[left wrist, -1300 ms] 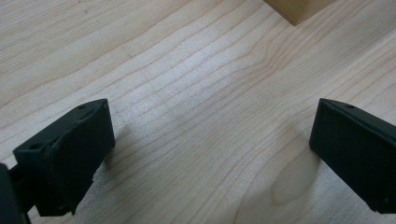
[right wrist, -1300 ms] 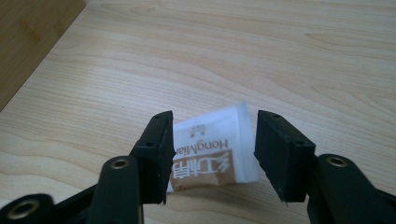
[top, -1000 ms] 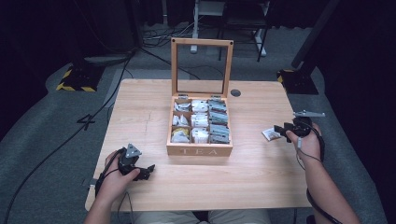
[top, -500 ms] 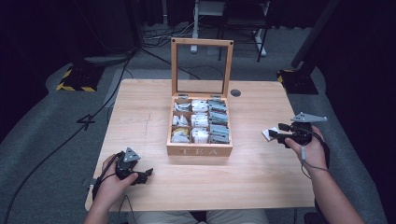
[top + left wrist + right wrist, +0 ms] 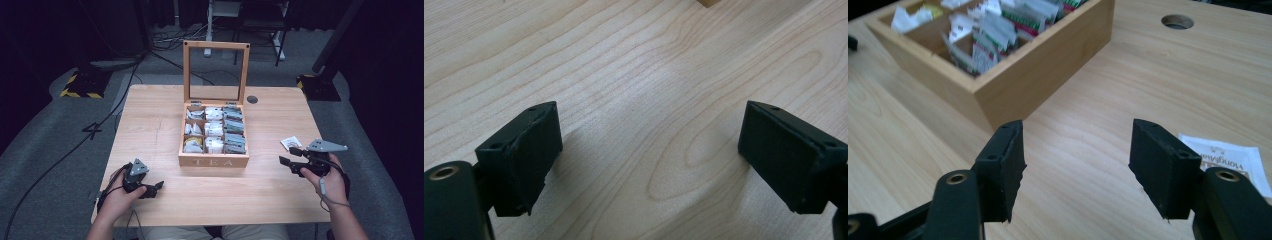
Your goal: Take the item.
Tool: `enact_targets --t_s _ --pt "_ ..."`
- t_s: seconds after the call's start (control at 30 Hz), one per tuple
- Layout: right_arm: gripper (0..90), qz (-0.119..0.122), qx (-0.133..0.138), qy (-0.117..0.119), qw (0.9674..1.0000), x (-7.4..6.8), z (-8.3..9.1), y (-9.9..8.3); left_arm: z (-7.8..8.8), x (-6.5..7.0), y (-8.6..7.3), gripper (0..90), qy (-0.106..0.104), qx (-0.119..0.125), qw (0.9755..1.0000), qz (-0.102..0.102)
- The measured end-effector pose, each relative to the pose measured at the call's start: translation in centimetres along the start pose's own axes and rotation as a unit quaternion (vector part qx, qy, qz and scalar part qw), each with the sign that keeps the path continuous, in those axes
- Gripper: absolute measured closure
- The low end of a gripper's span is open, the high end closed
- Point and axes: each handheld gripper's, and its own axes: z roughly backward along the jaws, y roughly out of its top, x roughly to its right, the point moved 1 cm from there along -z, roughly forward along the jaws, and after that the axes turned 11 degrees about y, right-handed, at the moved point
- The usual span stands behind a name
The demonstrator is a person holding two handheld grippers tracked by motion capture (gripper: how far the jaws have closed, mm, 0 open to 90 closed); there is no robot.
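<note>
A wooden tea box (image 5: 214, 161), lettered "TEA" on its front wall, is shown near the middle of the light wooden tabletop (image 5: 150, 125), with its framed glass lid (image 5: 216, 72) raised upright at the back. Its compartments are seen packed with tea sachets (image 5: 224, 131).

The left hand-held gripper (image 5: 150, 189) is held low at the near left corner of the tabletop, well apart from the box. In the left gripper view its jaws are seen spread wide over bare wood, with nothing between them.

The right hand-held gripper (image 5: 291, 157) is held to the right of the box, pointing toward it. In the right gripper view its jaws are likewise parted and empty, with the box's corner (image 5: 998, 95) seen beyond them. A single white tea sachet (image 5: 290, 143) is seen lying flat on the tabletop just beside the right jaw, outside the gap. A round cable hole (image 5: 252, 99) is visible in the tabletop behind the box.
</note>
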Motion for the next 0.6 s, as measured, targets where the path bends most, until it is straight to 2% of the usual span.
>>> enact_targets --t_s 0.07,0.1,0.3,0.4,0.43,0.47,0.6 --pt "39.5 0.005 -0.005 0.000 1.0000 -0.3 -0.1 -0.3 0.0 0.0 0.0 11.0 0.000 0.000 1.0000 0.000" --pt "39.5 0.016 -0.014 0.001 0.9998 -0.9 -0.3 -0.7 0.0 0.0 0.0 10.8 0.001 0.001 1.0000 0.001" --pt "39.1 0.036 -0.024 0.009 0.9990 -2.4 -1.3 -2.3 0.0 0.0 0.0 10.7 0.000 0.001 1.0000 0.000" --pt "39.1 0.035 -0.020 0.011 0.9991 -2.3 -1.9 -2.9 0.0 0.1 0.0 10.7 -0.001 0.001 1.0000 0.003" --pt "39.1 0.032 -0.024 0.011 0.9991 -2.2 -2.2 -3.2 0.0 0.0 0.0 10.7 0.000 0.001 1.0000 0.000" --pt "39.2 0.033 -0.041 0.008 0.9986 -2.1 -3.0 -3.8 0.0 0.1 0.0 10.7 -0.001 0.001 1.0000 0.003" --pt "39.1 0.024 -0.049 0.015 0.9984 -2.0 -3.8 -4.5 0.0 0.0 0.0 10.5 0.001 0.001 1.0000 0.000"
